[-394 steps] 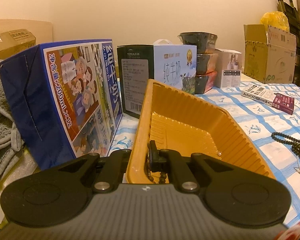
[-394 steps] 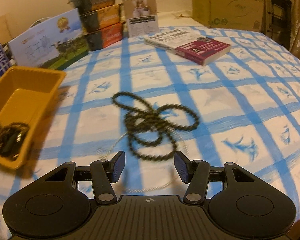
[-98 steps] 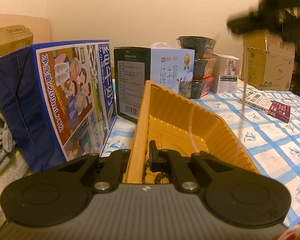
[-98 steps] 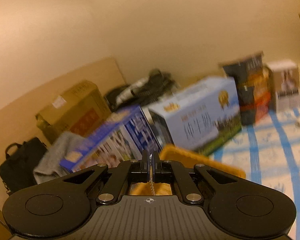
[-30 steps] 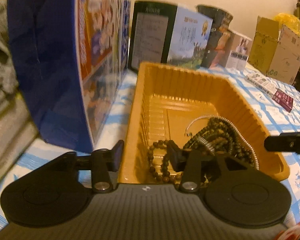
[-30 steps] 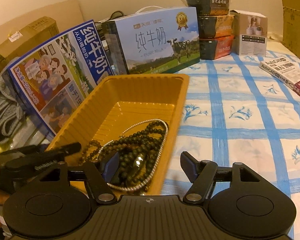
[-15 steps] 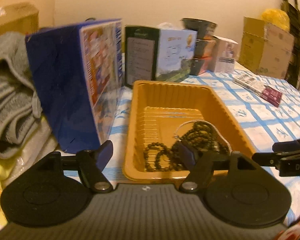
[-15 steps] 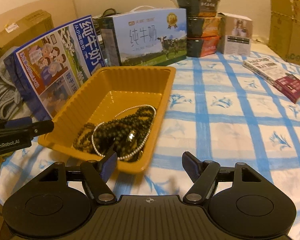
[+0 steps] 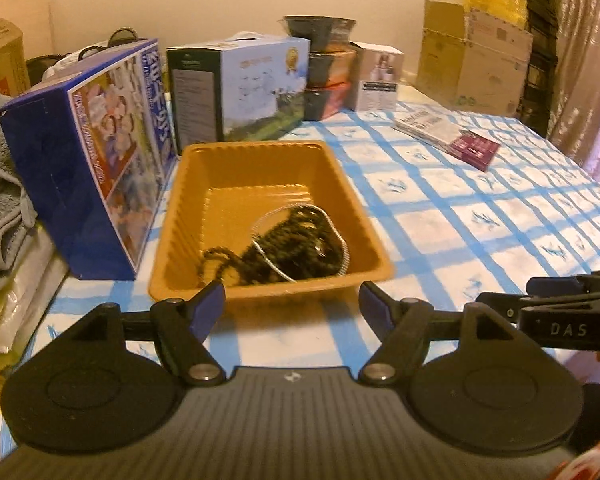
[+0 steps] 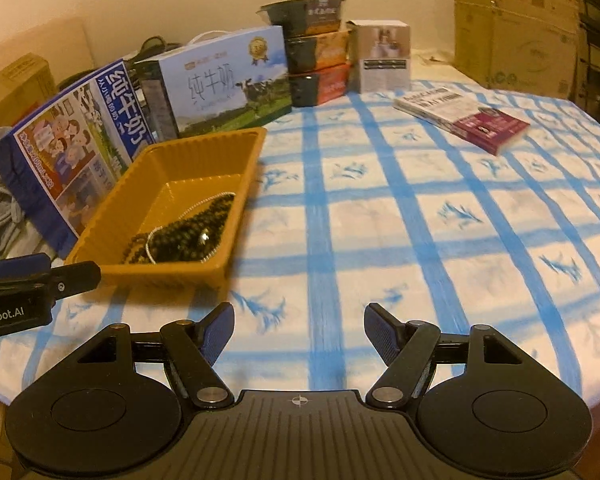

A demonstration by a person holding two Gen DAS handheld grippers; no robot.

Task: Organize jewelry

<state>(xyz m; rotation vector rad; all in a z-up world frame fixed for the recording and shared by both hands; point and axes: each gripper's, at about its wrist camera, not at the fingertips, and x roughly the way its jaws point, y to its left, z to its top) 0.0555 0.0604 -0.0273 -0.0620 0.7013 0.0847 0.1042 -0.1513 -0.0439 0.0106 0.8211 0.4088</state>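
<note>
Beaded necklaces and a thin silver chain lie heaped in the near end of the orange tray, which sits on the blue-checked tablecloth beside a blue carton. Left gripper and right gripper hover before it, jaws spread wide and empty.

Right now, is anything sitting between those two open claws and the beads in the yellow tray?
Only the tray's own near wall. The beads lie inside, behind it, so the left gripper or right gripper would have to come over the rim. Nothing else shows on the cloth between.
</note>
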